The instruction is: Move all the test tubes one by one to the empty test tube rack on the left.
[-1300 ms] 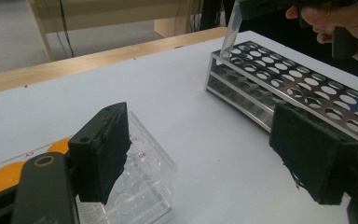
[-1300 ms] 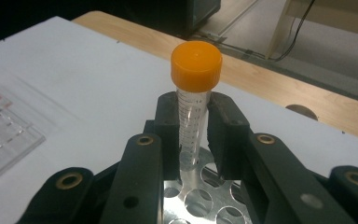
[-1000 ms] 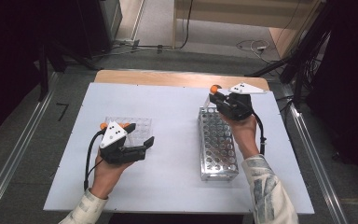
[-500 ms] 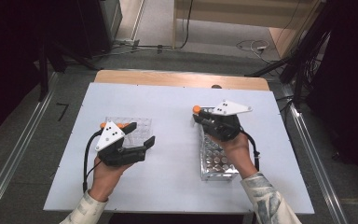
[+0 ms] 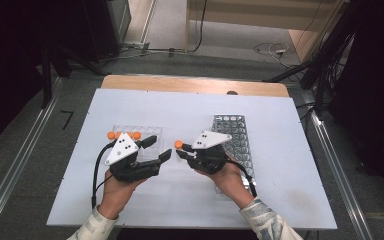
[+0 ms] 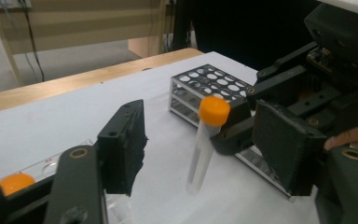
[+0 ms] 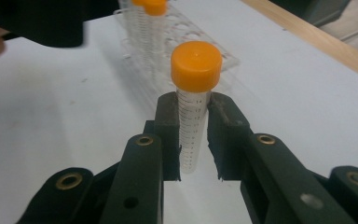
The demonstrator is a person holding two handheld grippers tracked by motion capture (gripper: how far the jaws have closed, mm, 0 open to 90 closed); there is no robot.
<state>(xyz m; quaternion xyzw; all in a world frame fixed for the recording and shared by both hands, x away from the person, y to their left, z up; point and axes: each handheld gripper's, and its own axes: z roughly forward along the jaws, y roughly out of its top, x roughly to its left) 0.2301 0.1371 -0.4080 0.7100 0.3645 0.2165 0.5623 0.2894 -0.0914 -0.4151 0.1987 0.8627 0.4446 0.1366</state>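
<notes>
Tube orientation first, taken against the metal rack (image 5: 235, 137) as landmark and read from the left of the high view. Farthest left of the rack, well apart from it, the clear plastic rack (image 5: 152, 134) holds orange-capped tubes (image 5: 124, 135) standing upright. Just in front of it sits the left gripper (image 5: 159, 148); its jaws have just been closing and now stand partly apart, with nothing pressed between them. In the left gripper view the tube (image 6: 204, 145) stands in the gap between those two jaws, clear of both pads. That tube, capped in orange (image 6: 214, 110), is clamped by the right gripper (image 5: 184, 152), just left of the metal rack's near end, above the white table (image 5: 280, 115). The right gripper view shows both pads squeezing the graduated wall a little below the cap (image 7: 196, 65), the clear body (image 7: 190, 133) running down between them. Its long axis is close to vertical, cap up and rounded bottom down, leaning slightly in the left gripper view. The metal rack itself lies with its long side running away from the person, its holes facing up.
</notes>
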